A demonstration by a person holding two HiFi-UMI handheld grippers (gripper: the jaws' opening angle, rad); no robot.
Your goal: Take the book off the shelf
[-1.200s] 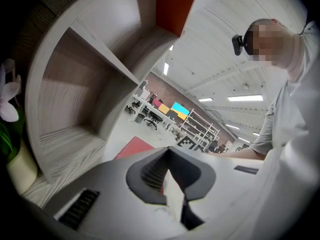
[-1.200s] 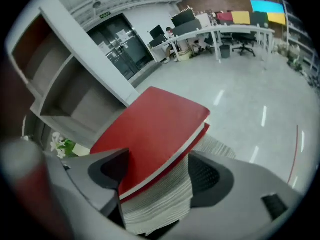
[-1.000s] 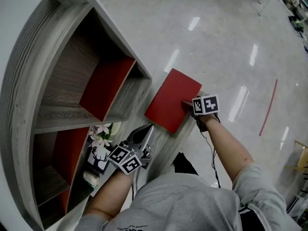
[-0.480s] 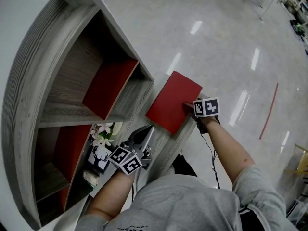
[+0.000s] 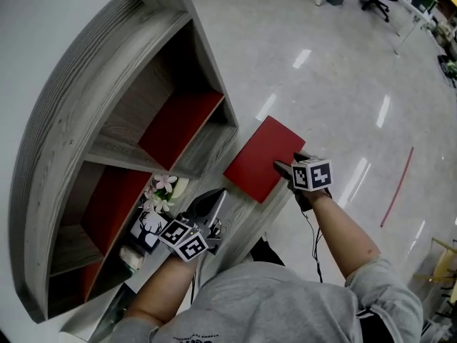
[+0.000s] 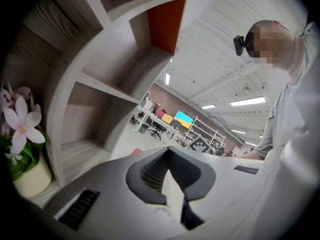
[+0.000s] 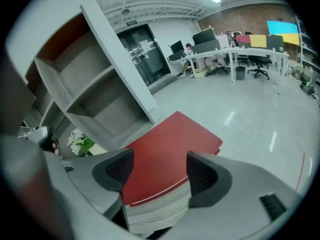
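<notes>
The red book [image 5: 260, 159] lies flat on the grey wooden ledge [image 5: 239, 209] just outside the shelf [image 5: 107, 120]. My right gripper [image 5: 287, 161] is at the book's near right edge. In the right gripper view the book [image 7: 170, 139] fills the gap of the right gripper [image 7: 160, 154]. Its jaws are closing, and both pads touch the page block. My left gripper [image 5: 218, 193] hovers over the ledge near the flowers, shut and empty. Its fingertips meet in the left gripper view, where the left gripper [image 6: 167, 150] points at the shelf.
The shelf has red back panels [image 5: 178, 123] in its compartments. A small pot of pink flowers [image 5: 161, 190] and a box with a deer print [image 5: 146, 227] stand at the shelf's foot. Beyond the ledge is shiny floor [image 5: 343, 84].
The head camera has swung, so the shelf sits differently in view. The right gripper has drawn in on the book's edge. The left gripper and the book have hardly moved.
</notes>
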